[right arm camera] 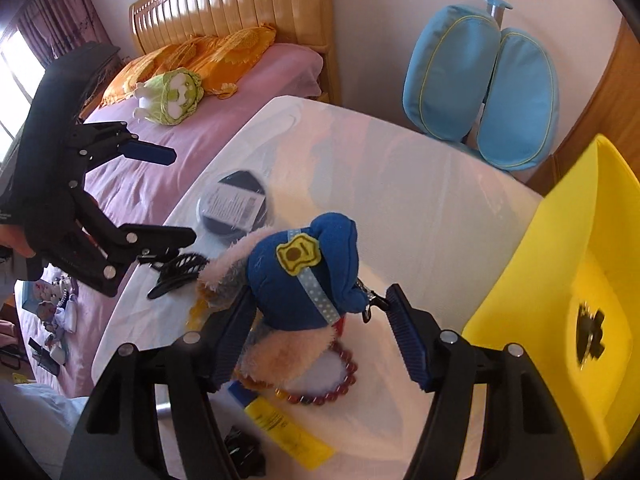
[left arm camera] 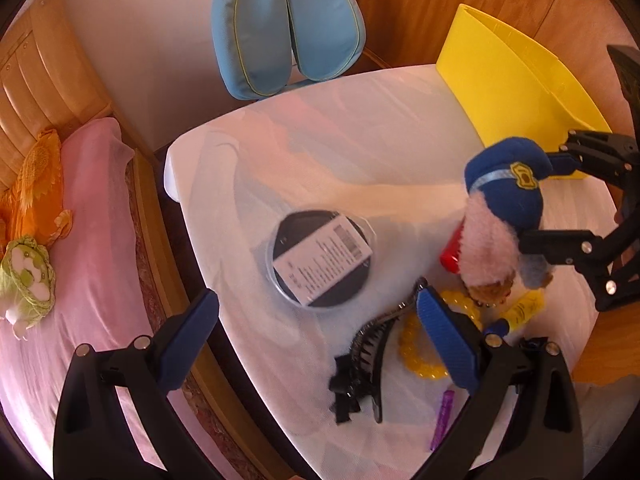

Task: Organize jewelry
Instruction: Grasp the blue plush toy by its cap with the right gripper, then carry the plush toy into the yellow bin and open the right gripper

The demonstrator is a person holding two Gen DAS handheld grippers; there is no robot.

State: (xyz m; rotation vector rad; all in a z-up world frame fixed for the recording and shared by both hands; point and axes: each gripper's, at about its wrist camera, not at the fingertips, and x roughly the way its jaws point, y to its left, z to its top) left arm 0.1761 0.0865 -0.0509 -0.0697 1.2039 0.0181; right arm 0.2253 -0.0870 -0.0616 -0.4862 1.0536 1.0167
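Right tongs (right arm camera: 320, 344): closing around a plush toy (right arm camera: 304, 280) in a blue police cap; the left pad is pressing into the plush, the right pad is standing just clear of it beside a metal clasp (right arm camera: 372, 304), so a firm pinch cannot be confirmed.
Left tongs (left arm camera: 316, 344): hanging spread over the near part of the table (left arm camera: 360, 140), gripping nothing.
Plush toy: sitting above the clutter at the table's near right side, its cap badge facing up.
Red bead bracelet (right arm camera: 340, 384): lying on the table just under the plush toy.
Yellow bead bracelet (left arm camera: 420, 356): lying on the table beside a black hair claw (left arm camera: 368, 356), partly behind the left tongs' right finger.
Round black case (left arm camera: 320, 256): resting near the table's middle, a white label lying across its lid.
Yellow bin (right arm camera: 568, 280): standing open at the table's right edge, a dark item showing on its floor.
Yellow tube (right arm camera: 288, 428): lying on the table near the right tongs.
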